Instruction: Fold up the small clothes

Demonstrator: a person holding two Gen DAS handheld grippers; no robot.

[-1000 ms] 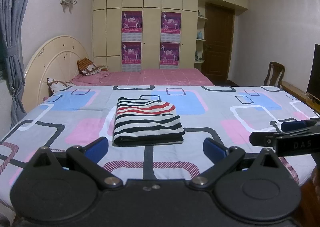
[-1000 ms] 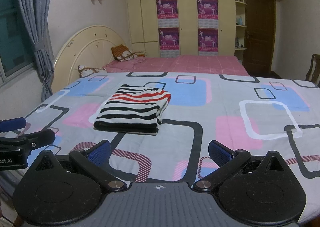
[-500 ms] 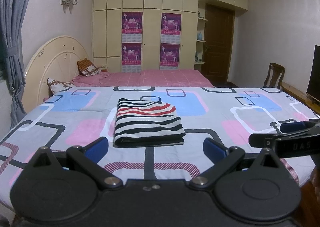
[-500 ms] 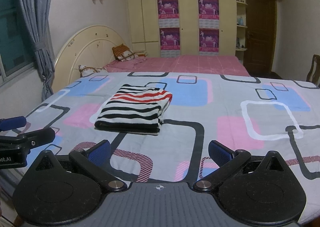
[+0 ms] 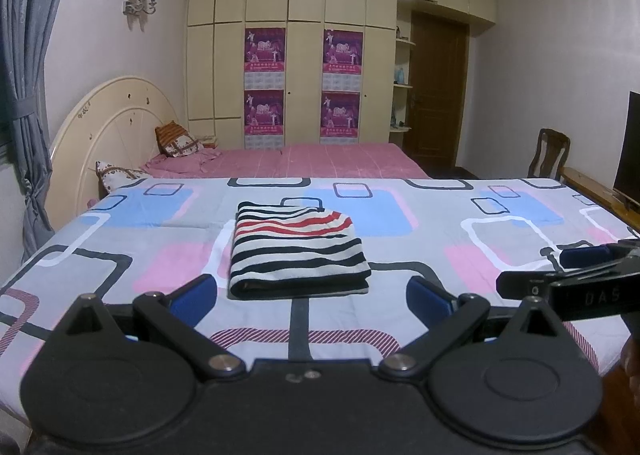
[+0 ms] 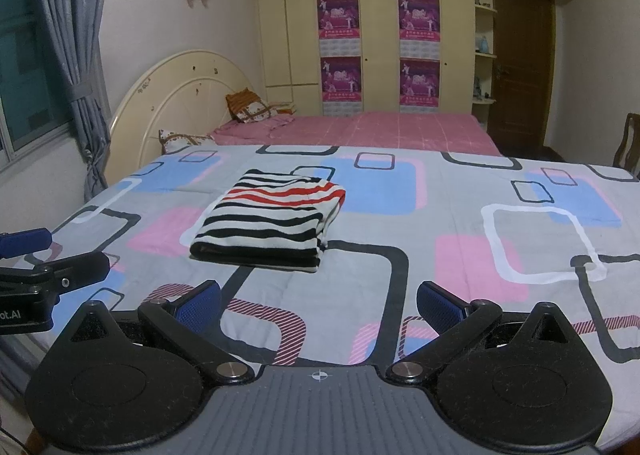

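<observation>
Left wrist view: striped garment lies folded into a neat rectangle on the patterned bedspread, at my 12 o'clock, well apart from both tools.
Left gripper: jaws spread wide, nothing between the blue pads; it hovers short of the near fold edge.
Right gripper: jaws likewise spread and empty; garment at its 11 o'clock. The left tool's tip shows at 9 o'clock in this view.
Task status, my read: fold looks complete; only retreat or a tidy-up left.
Risk 1: if I push forward low, a finger could catch the thick near edge and shove the stack open.
Risk 2: pinching only the top layer would peel it back, since the layers lie loose.
Risk 3: bedspread is soft; a dragged finger could ruck it and skew the rectangle.
Risk 4: tools sit near each other at the bed's near edge; a crossing move could knock them together.
</observation>
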